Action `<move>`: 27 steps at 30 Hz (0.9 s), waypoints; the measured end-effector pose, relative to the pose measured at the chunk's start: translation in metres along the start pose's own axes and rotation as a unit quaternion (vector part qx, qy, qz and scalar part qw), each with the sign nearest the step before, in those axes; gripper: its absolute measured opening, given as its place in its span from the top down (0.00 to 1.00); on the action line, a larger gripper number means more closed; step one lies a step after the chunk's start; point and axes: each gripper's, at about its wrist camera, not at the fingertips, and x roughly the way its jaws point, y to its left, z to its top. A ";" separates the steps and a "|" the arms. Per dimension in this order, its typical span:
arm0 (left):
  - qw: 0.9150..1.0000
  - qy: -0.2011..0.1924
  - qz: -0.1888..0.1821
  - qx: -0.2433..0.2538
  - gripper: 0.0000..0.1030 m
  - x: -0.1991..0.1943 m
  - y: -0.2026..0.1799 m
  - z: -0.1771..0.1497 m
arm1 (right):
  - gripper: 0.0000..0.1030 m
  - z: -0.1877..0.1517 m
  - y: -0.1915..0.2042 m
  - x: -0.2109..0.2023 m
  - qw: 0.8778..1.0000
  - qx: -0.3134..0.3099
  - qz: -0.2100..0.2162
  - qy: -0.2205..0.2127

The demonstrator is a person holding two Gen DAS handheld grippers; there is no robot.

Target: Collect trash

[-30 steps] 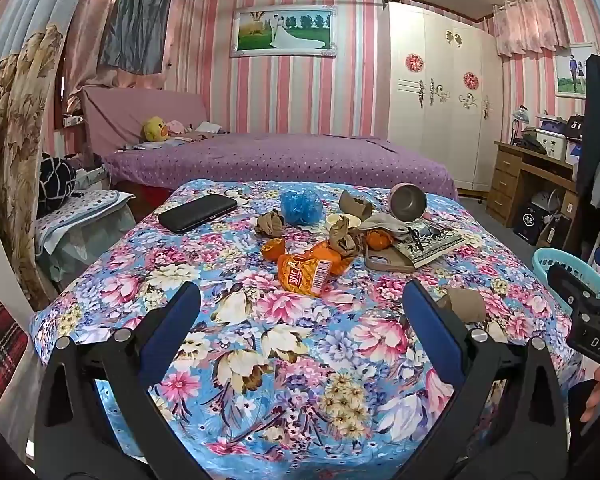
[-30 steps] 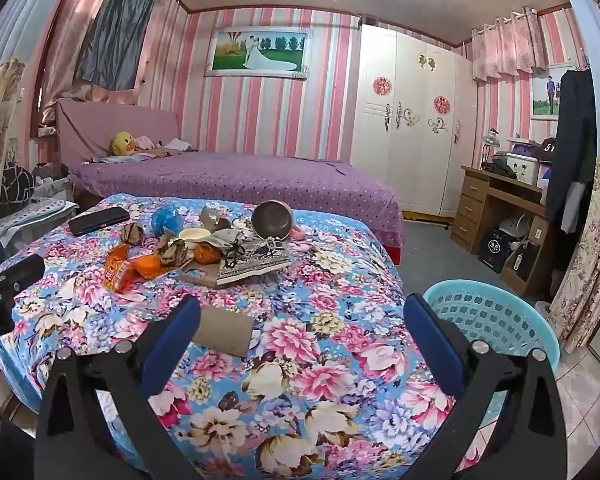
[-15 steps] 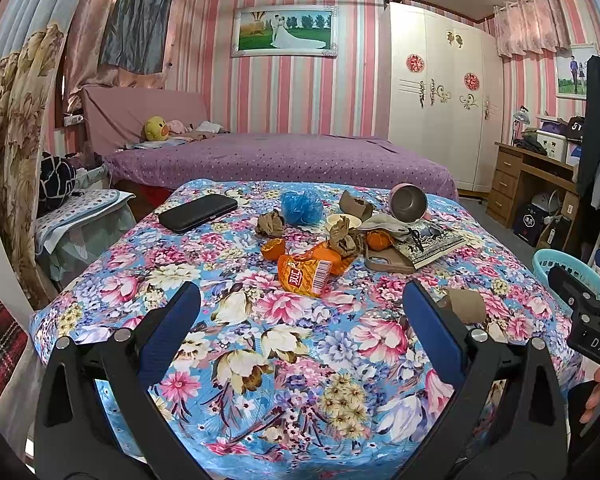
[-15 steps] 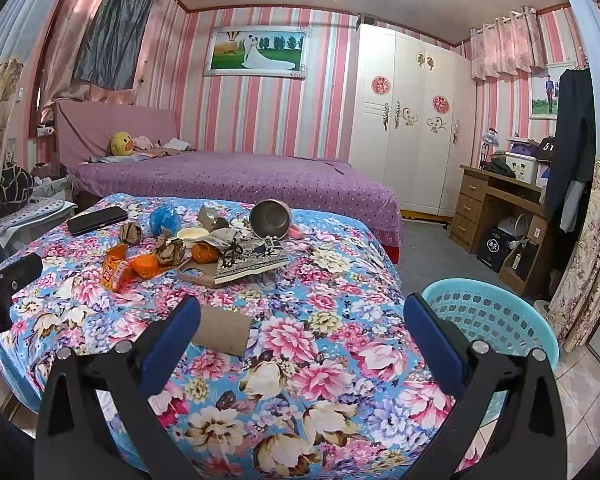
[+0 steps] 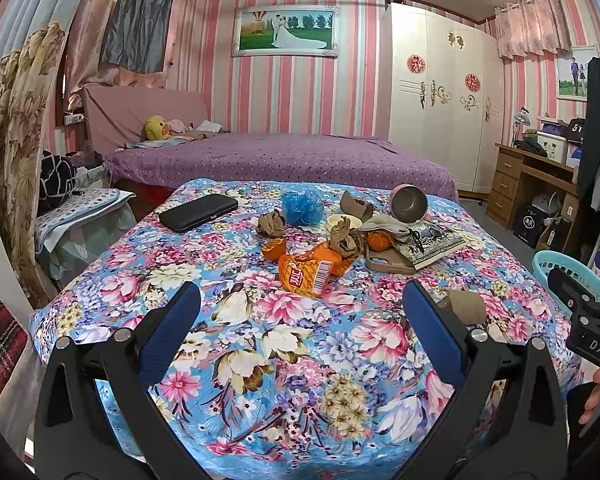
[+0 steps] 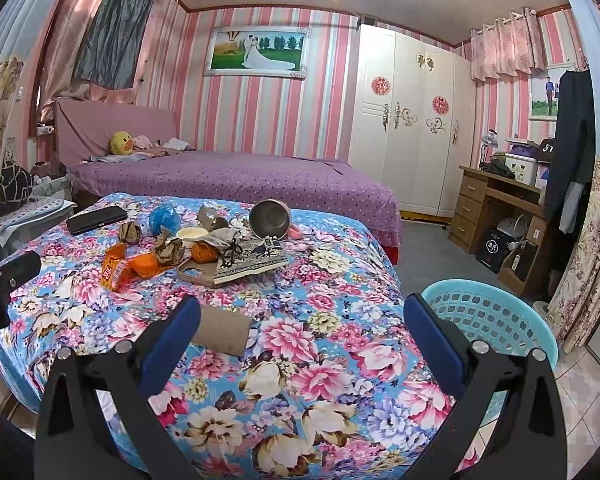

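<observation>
Trash lies mid-table on the floral cloth: an orange snack wrapper, orange peels, crumpled brown paper and a cardboard tube. A light blue basket stands on the floor at the table's right. My left gripper is open over the near edge, well short of the wrapper. My right gripper is open too, its left finger beside the tube, nothing held.
On the table also lie a black case, a blue mesh puff, a tipped metal cup, a book and a small bowl. A purple bed stands behind, a wooden desk at right.
</observation>
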 end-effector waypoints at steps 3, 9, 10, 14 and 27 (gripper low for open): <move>1.000 0.000 0.000 0.000 0.05 0.000 0.000 0.000 | 0.04 0.000 -0.001 0.000 1.000 -0.001 -0.002 0.001; 1.000 0.000 0.000 -0.001 0.05 0.000 0.000 0.000 | 0.04 -0.001 -0.002 0.000 1.000 0.000 -0.003 0.001; 1.000 0.000 -0.001 -0.001 0.05 0.000 0.000 0.000 | 0.04 -0.001 -0.002 0.001 1.000 0.000 -0.003 0.001; 1.000 0.000 -0.001 0.000 0.05 0.000 0.001 0.000 | 0.04 -0.001 -0.002 0.000 1.000 0.000 -0.003 0.000; 1.000 0.001 0.000 0.000 0.05 0.000 0.003 -0.001 | 0.04 -0.002 -0.003 0.002 1.000 0.000 -0.004 0.001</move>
